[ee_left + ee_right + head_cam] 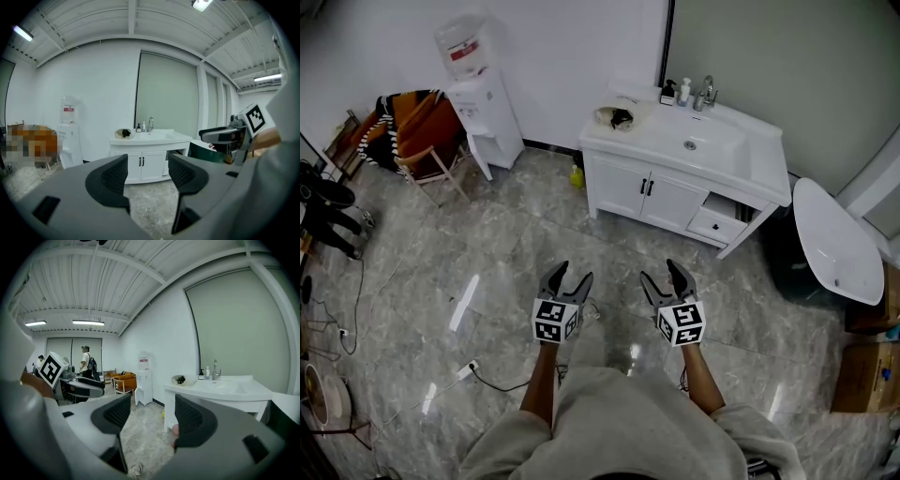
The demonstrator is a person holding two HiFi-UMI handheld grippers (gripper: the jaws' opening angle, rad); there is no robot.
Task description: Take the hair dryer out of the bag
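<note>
Left gripper: jaws spread wide with nothing between them, only floor and the vanity showing through the gap.
Right gripper: also wide apart and empty, held level beside the left one.
Bag: pale and slumped at the left end of the vanity top, near the back edge and well apart from both grippers.
Hair dryer: probably the dark shape inside the bag's mouth. It is too small to make out its handle or cord.
Step in hand: the approach, by my reading. Nothing has been touched, and the whole extraction is yet to do.
Risk, bag comes along: a soft bag has no weight to anchor it. If one gripper pulls the dryer while the other pins nothing, the bag may slide to the front edge and drop off the left corner.
Risk, snagged cord: a cord caught in the bag's folds could jerk the dryer out of the pads partway out.
Risk, poor grip: a rounded dryer body pinched off-centre may twist and slip, so the handle looks the safer hold.
Risk, neighbours: the soap bottles and the tap stand along the back edge, and a wide sweep to the right could knock them into the sink.
Risk, footing: a floor cable lies just left of the person, and the open drawer juts out at the cabinet's lower right. Either could catch a step forward.
</note>
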